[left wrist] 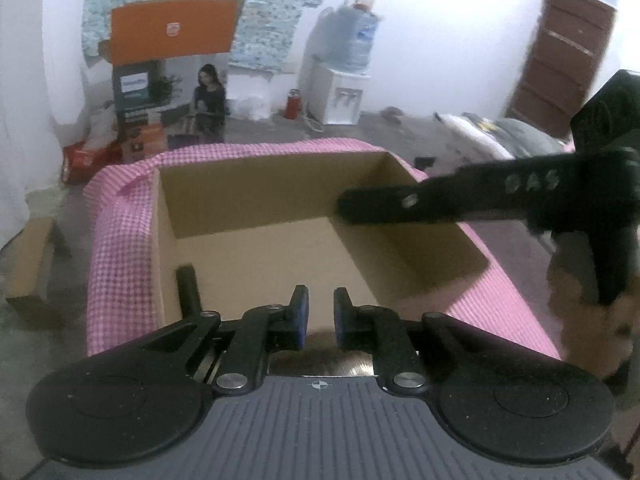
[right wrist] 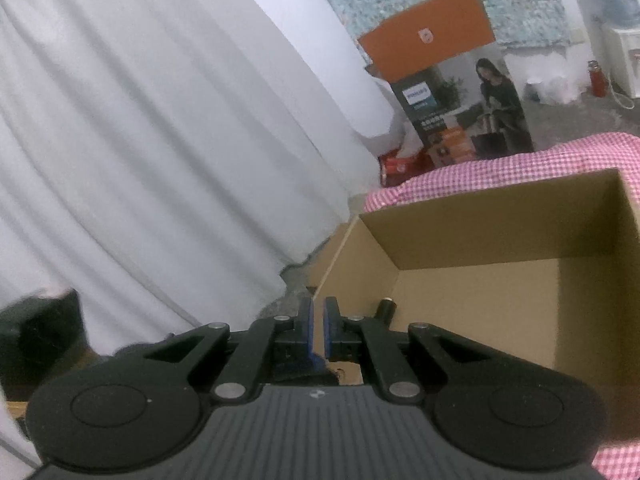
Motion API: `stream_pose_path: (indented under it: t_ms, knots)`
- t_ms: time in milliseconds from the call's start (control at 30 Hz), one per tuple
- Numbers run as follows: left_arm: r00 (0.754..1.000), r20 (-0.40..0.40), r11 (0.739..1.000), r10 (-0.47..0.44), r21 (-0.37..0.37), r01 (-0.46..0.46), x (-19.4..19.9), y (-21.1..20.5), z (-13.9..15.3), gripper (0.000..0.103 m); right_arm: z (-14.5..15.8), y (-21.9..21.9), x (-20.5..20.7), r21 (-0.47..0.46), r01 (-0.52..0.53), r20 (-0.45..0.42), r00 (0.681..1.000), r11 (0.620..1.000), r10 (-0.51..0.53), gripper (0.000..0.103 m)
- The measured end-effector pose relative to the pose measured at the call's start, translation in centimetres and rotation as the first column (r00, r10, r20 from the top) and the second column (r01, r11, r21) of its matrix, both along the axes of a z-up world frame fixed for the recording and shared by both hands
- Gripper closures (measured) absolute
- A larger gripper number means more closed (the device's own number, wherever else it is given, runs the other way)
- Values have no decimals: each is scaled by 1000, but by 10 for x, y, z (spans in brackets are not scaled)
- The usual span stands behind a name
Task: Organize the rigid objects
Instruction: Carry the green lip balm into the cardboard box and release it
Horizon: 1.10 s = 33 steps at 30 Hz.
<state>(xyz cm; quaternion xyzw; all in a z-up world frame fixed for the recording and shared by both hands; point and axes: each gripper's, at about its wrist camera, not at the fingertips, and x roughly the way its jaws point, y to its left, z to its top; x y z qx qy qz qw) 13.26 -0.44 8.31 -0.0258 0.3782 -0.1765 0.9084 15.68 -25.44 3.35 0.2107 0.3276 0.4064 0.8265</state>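
Left wrist view: one open cardboard box (left wrist: 280,216) sits on a pink checked cloth (left wrist: 120,240), its whole interior exposed. The left gripper (left wrist: 321,312) hangs over the box's near edge, jaws drawn in with only a narrow gap between the blue pads and nothing between them. The right gripper (left wrist: 348,206) enters from the right side of this view, seen side-on and blurred, its tip over the far right inner corner of the box, with part of the hand (left wrist: 588,320) holding it visible below. One black cylindrical object (left wrist: 188,288) lies inside the box at the near left corner, just left of the left gripper's fingers and apart from them; what it is cannot be told. This view alone shows a water dispenser (left wrist: 340,96) carrying one bottle, a brown door (left wrist: 560,60) and a small cardboard piece (left wrist: 32,264) on the floor at left. Right wrist view: the right gripper (right wrist: 319,328) is clenched, its pads nearly touching, with nothing between them, set over the box's near left corner. The same dark object (right wrist: 386,308) shows just right of its fingers, inside the box. Only this view shows the white curtain (right wrist: 160,140). Both views show one printed carton (right wrist: 460,92) with an orange flap and one red flask (left wrist: 292,104).
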Motion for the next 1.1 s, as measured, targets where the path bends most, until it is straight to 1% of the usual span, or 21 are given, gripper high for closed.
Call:
stream_pose_path:
  t_ms: [100, 167, 233, 333, 400, 467, 533, 567, 633, 667, 700, 733, 767, 800, 867, 1033, 1100]
  knots:
    - [999, -7, 999, -45, 8, 45, -14, -4, -5, 88, -11, -25, -17, 7, 27, -34, 999, 1000, -27, 95]
    - [997, -34, 997, -76, 6, 77, -24, -8, -12, 87, -22, -35, -26, -12, 41, -71, 997, 999, -42, 93]
    - [991, -79, 994, -110, -1, 110, -34, -13, -25, 87, -38, -43, -37, -24, 46, -126, 991, 999, -49, 90]
    - [979, -149, 990, -136, 21, 141, -49, -22, -50, 87, -71, -50, -54, -23, 39, -231, 972, 999, -43, 88]
    - [975, -182, 989, -130, 43, 140, -55, -25, -66, 87, -93, -48, -64, -30, 31, -297, 954, 999, -38, 88]
    - [966, -225, 990, -127, 34, 138, -57, -27, -79, 87, -114, -42, -71, -35, 22, -349, 936, 999, -33, 88]
    - [962, -243, 989, -125, 43, 139, -58, -30, -88, 87, -129, -35, -75, -41, 11, -385, 923, 999, -26, 88]
    - [964, -238, 988, -122, 62, 140, -59, -33, -91, 87, -135, -31, -76, -45, 6, -398, 917, 999, -23, 87]
    - [968, -224, 985, -118, 97, 142, -60, -37, -94, 87, -141, -24, -77, -51, -1, -404, 915, 999, -20, 87]
    - [969, -217, 984, -119, 108, 145, -60, -38, -95, 87, -142, -20, -78, -59, -6, -399, 917, 998, -18, 84]
    - [970, -211, 982, -122, 113, 148, -59, -40, -95, 87, -142, -16, -78, -68, -8, -392, 920, 998, -19, 75]
    - [970, -209, 982, -125, 115, 151, -59, -42, -96, 86, -141, -13, -76, -66, -13, -382, 924, 998, -13, 71]
    - [970, -205, 981, -129, 118, 155, -59, -44, -96, 86, -140, -11, -76, -64, -19, -375, 927, 998, -6, 63]
    - [970, -204, 980, -134, 118, 160, -59, -46, -96, 86, -138, -9, -77, -66, -22, -365, 931, 998, -4, 58]
    - [969, -206, 979, -139, 117, 166, -55, -49, -98, 86, -137, -5, -79, -89, -22, -344, 939, 996, -10, 57]
    - [966, -210, 979, -150, 105, 175, -48, -50, -104, 86, -134, 0, -78, -122, -17, -341, 940, 992, -26, 58]
    - [965, -212, 979, -155, 99, 179, -49, -51, -104, 84, -133, 0, -78, -140, -8, -338, 940, 990, -40, 62]
